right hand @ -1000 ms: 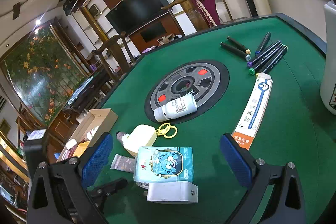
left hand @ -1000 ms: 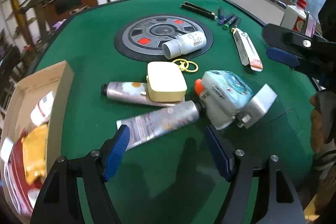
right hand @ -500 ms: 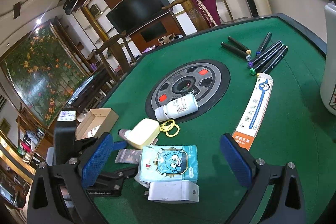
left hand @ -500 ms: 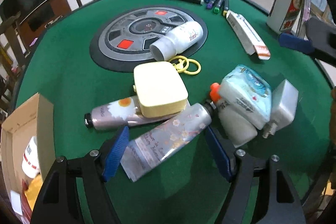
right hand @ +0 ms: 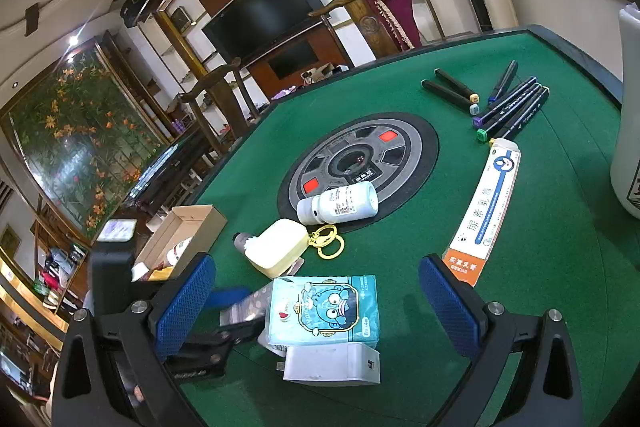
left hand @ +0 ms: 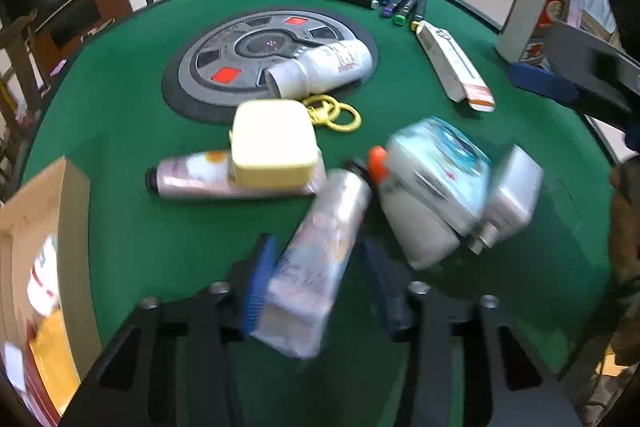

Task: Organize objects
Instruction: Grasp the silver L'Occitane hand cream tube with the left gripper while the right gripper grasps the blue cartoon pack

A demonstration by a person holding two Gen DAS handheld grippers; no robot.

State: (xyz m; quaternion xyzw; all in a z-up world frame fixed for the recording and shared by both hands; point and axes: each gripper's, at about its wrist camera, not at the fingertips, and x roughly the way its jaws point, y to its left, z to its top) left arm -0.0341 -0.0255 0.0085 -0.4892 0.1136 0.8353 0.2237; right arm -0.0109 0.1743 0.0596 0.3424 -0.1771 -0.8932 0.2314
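A silver floral cream tube (left hand: 320,251) lies on the green table (left hand: 120,115) between the fingers of my left gripper (left hand: 320,283); the jaws have narrowed around its crimped end, and the view is blurred. Beside it lie a second cream tube (left hand: 192,175) under a pale yellow case (left hand: 272,147), a blue tissue pack (left hand: 440,163) and a white charger (left hand: 512,195). My right gripper (right hand: 320,303) is open and empty, hovering above the tissue pack (right hand: 324,307) and charger (right hand: 332,363).
A cardboard box (left hand: 44,251) with packets stands at the left edge. A white bottle (left hand: 320,67) lies on the round centre panel (left hand: 240,47). Yellow rings (left hand: 332,113), a long ointment box (left hand: 452,65), several markers (left hand: 400,5) and a white liquor bottle (left hand: 528,15) lie farther off.
My left gripper moved forward over the silver tube and its fingers closed in on the tube's end; the tube turned towards the camera. My right gripper barely moved.
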